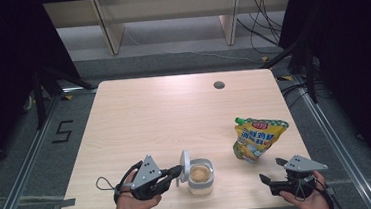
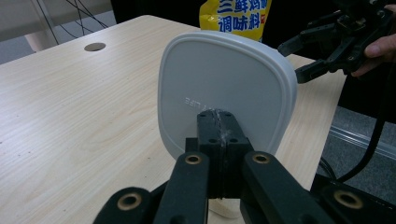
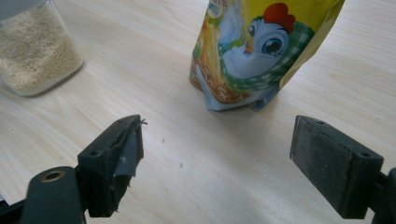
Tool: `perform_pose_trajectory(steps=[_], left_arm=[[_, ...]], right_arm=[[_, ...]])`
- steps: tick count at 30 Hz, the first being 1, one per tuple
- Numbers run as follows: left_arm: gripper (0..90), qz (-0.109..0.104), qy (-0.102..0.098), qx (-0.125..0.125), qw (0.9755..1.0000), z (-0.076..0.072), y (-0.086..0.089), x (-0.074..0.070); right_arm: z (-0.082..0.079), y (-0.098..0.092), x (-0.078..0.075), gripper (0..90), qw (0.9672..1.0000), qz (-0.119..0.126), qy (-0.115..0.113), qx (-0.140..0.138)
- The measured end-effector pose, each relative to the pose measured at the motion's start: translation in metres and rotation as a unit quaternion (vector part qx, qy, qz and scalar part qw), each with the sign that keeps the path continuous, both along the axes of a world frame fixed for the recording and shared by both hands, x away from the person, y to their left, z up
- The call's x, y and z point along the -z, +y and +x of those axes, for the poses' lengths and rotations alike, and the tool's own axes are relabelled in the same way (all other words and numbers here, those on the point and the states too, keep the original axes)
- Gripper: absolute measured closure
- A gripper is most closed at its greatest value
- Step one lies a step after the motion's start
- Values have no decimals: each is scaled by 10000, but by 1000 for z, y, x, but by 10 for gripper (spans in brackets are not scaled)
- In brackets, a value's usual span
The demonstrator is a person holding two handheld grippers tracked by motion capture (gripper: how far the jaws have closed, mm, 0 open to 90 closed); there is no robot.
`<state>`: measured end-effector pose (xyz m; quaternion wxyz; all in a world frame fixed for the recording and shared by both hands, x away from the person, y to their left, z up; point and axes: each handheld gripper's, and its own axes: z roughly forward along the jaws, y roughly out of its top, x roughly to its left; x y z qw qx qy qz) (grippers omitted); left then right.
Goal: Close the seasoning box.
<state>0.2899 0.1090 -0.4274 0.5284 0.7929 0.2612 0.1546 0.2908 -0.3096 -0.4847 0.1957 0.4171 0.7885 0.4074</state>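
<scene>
Your clear jar [image 1: 201, 177] sits near the table's [image 1: 140, 123] front edge, filled with pale beige granules [image 3: 32, 51]; its white hinged lid [image 2: 224, 93] stands upright, flipped open at the jar's left. Your left gripper [image 1: 175, 174] has its jaws pressed together, and whether they pinch the lid's edge you cannot tell. Your right gripper [image 1: 274, 170] holds its jaws wide apart, near the upright yellow seasoning pouch [image 3: 261, 51]. The right gripper view shows the pouch's cartoon chick; the left gripper view shows embossed lettering on the lid.

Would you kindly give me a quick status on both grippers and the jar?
Left gripper shut, jaws against the raised lid. Right gripper open, empty, facing the yellow pouch. Jar open, granules inside. Nothing between pouch and jar.
</scene>
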Motion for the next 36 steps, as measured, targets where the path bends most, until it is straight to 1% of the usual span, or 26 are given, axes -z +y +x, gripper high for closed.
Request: perform_pose_trajectory(steps=[4,5,6,9,10,11,12,13,15,17,18,21,22,23,24,25,26,28,29,30,31,32,33,34,35,36], left_arm=[[892,46,10,88,10000,2,-7,3],[891,79,59,65,9999,1,-8,3],[891,94,30,122,9999,2,-9,4],[891,105,44,138,9998,1,-12,5],[891,58,46,161,9998,2,-12,5],[891,54,75,122,9999,1,-12,5],[891,9,51,108,9999,1,-11,4],[891,7,48,134,9999,1,-10,3],[880,-65,61,88,9999,1,-7,1],[861,-143,73,121,9998,2,-4,0],[851,-170,87,52,9998,1,-3,-1],[796,-300,129,88,9994,0,1,-3],[765,-338,103,127,9993,0,4,-4],[743,-426,148,125,9989,-1,5,-4],[720,-426,96,215,9988,0,7,-4],[685,-446,125,164,9988,-1,9,-4],[637,-548,215,81,9982,-2,11,-4],[588,-603,199,63,9980,-3,15,-2],[558,-661,276,-27,9974,-4,16,0],[529,-552,231,-27,9982,-5,19,0],[514,-546,243,-38,9982,-6,21,1],[495,-582,276,-86,9979,-8,22,3],[473,-571,336,-140,9977,-9,23,4],[455,-511,301,-97,9982,-9,25,5],[450,-566,366,-147,9976,-11,25,6],[444,-557,391,-146,9976,-12,27,8]], right_arm=[[0,1,0,184,10000,5,17,-15],[0,0,0,184,10000,-33,-68,-55],[0,0,0,184,10000,0,9,-48],[0,0,0,184,10000,-19,-15,-5],[0,0,0,184,10000,13,-10,-32],[0,-1,0,184,10000,-11,-74,-27],[0,-1,-1,184,10000,-26,16,-17],[0,0,0,184,10000,-18,-11,-10],[0,0,0,184,10000,1,13,-28],[0,0,0,184,10000,-2,23,-26],[0,0,0,184,10000,-2,21,-24],[0,0,0,184,10000,-9,27,-27],[0,0,0,184,10000,-13,28,-27],[0,0,0,184,10000,-5,32,-27],[0,0,0,184,10000,-1,36,-29],[0,0,0,184,10000,-7,37,-34],[0,0,0,184,10000,-10,35,-34],[-1,0,0,184,10000,-8,33,-37],[-1,0,-1,184,10000,-50,29,-7],[-1,0,0,184,10000,-9,32,-52],[0,0,0,184,10000,-31,-48,-80],[-1,1,-1,184,10000,-40,21,-12],[0,0,-1,184,9999,-14,41,-101],[0,1,0,185,10000,-7,33,-87],[-1,1,0,184,10000,-28,-1,-43],[0,0,0,184,9999,-54,-87,-72]])
